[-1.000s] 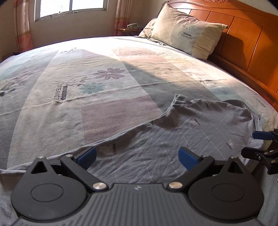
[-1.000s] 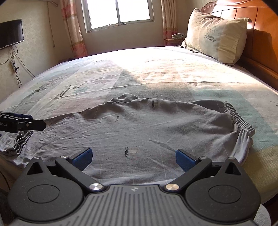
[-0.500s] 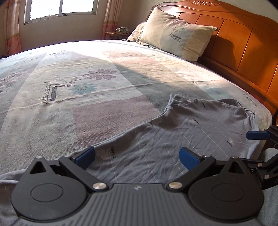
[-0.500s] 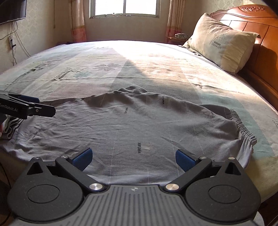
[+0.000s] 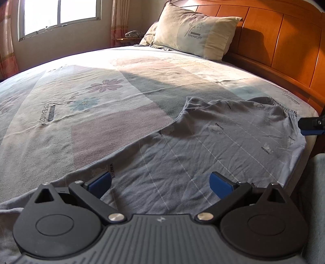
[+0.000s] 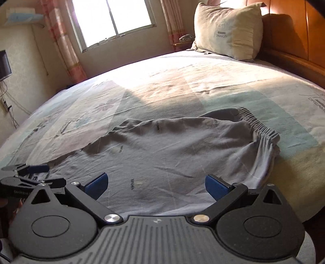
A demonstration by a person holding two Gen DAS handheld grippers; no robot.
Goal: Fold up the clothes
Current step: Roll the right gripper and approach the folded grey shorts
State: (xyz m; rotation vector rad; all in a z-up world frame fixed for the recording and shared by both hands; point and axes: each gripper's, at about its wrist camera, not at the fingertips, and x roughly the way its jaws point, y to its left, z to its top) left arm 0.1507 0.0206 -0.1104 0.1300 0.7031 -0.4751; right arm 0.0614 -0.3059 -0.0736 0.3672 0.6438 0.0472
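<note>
Lying spread flat near the foot edge of a bed, a pair of grey trousers with thin pale lines and small printed lettering fills the near part of the patterned sheet, its gathered elastic waistband at the end nearer the wooden headboard. Left tongs hover just above the trousers with both blue-tipped fingers spread wide apart, gripping nothing. Right tongs hover likewise over the trousers, closer to the waistband, fingers parted and empty. Beyond the trousers, sunlight falls across the floral sheet. A cream pillow leans against the headboard, and a bright window with pink-checked curtains stands on the wall past the bed's far side.
</note>
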